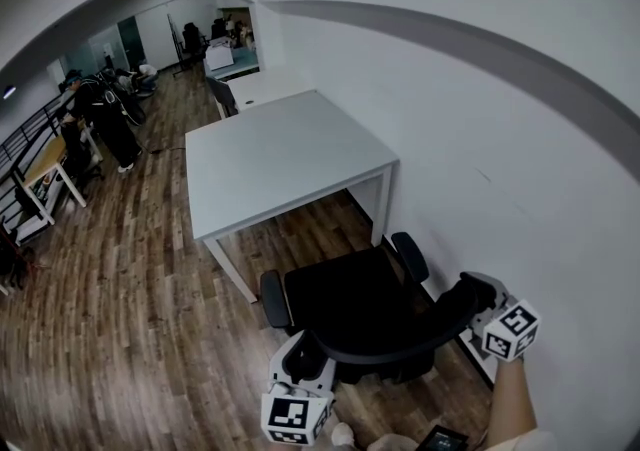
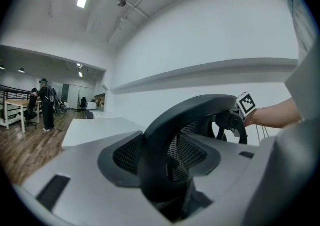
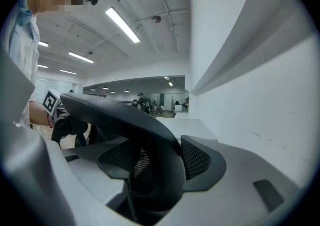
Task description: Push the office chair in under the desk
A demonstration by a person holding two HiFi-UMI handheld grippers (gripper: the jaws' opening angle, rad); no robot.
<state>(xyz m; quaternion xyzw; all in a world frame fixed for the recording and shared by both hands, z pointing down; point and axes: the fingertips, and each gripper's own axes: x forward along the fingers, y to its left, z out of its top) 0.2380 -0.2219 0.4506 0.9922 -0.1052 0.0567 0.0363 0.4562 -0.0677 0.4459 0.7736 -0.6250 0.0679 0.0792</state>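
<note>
Short of desk (image 1: 280, 154) — office chair (image 1: 345, 299), seat deskward.

The office chair (image 1: 350, 304) hides its own base, and the distant person (image 1: 108, 121) is too small to detail.

The black office chair (image 1: 350, 304) stands upright, its curved back top in the left claw (image 1: 305, 354) and right claw (image 1: 470, 294). The white desk (image 1: 285, 154) stands just beyond, farther from both.
</note>
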